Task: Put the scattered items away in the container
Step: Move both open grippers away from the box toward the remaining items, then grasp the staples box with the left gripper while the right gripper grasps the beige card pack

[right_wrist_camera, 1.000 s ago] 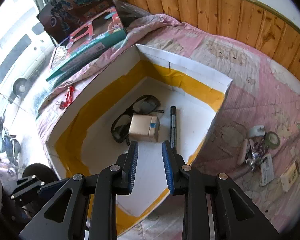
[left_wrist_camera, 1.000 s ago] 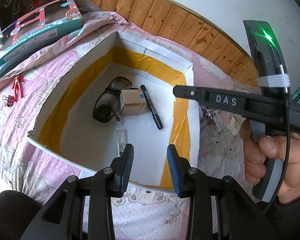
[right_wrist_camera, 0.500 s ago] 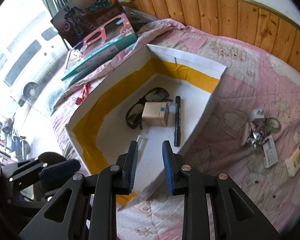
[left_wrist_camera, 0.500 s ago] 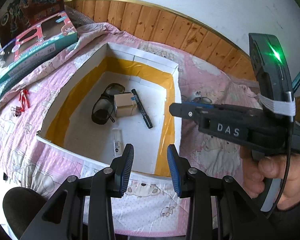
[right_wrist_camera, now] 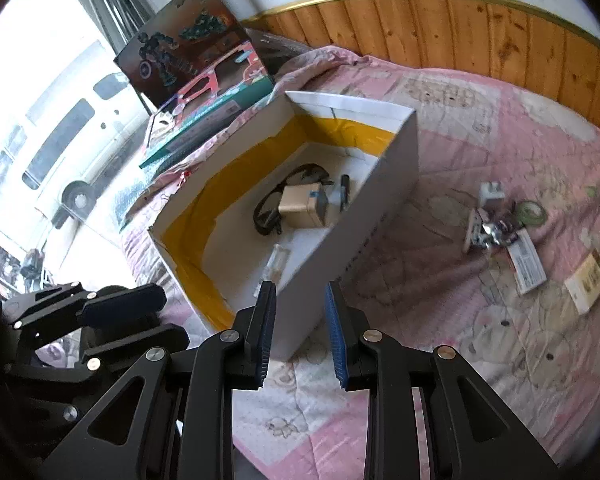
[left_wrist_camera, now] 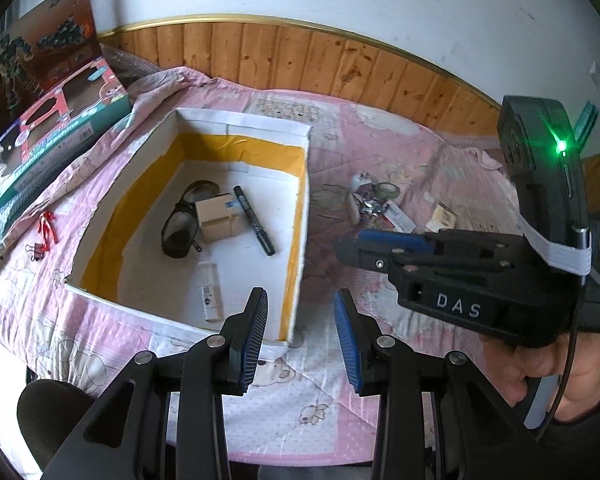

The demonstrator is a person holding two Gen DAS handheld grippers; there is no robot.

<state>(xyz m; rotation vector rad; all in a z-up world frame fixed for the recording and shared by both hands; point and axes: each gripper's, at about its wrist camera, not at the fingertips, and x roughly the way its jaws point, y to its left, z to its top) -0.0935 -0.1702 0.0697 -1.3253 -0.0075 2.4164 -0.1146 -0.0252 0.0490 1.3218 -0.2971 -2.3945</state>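
The bed (left_wrist_camera: 380,168), under a pink quilt, carries a white box (left_wrist_camera: 304,184) with yellow tape inside, set toward its left side. In the box lie dark glasses (left_wrist_camera: 180,228), a small carton (left_wrist_camera: 220,220), a black marker (left_wrist_camera: 254,220) and a thin packet (left_wrist_camera: 212,298). To the right of the box, well apart from its wall, sits a loose cluster of small items (right_wrist_camera: 496,232), with what may be a tape roll (right_wrist_camera: 532,212) and two flat packets (right_wrist_camera: 526,264) just beside it; the blur makes them hard to name. Red clips (left_wrist_camera: 46,230) lie near the bed's left edge.

The right gripper (right_wrist_camera: 300,332) hangs above the box's near right corner, jaws partly apart and empty, the cluster ahead to its right. The left gripper (left_wrist_camera: 300,336) is likewise part-open and empty, over the same corner.

The cluster is tangled, so a pinch could drag neighbours along or drop one on the quilt. A low sweep back could clip the box wall.
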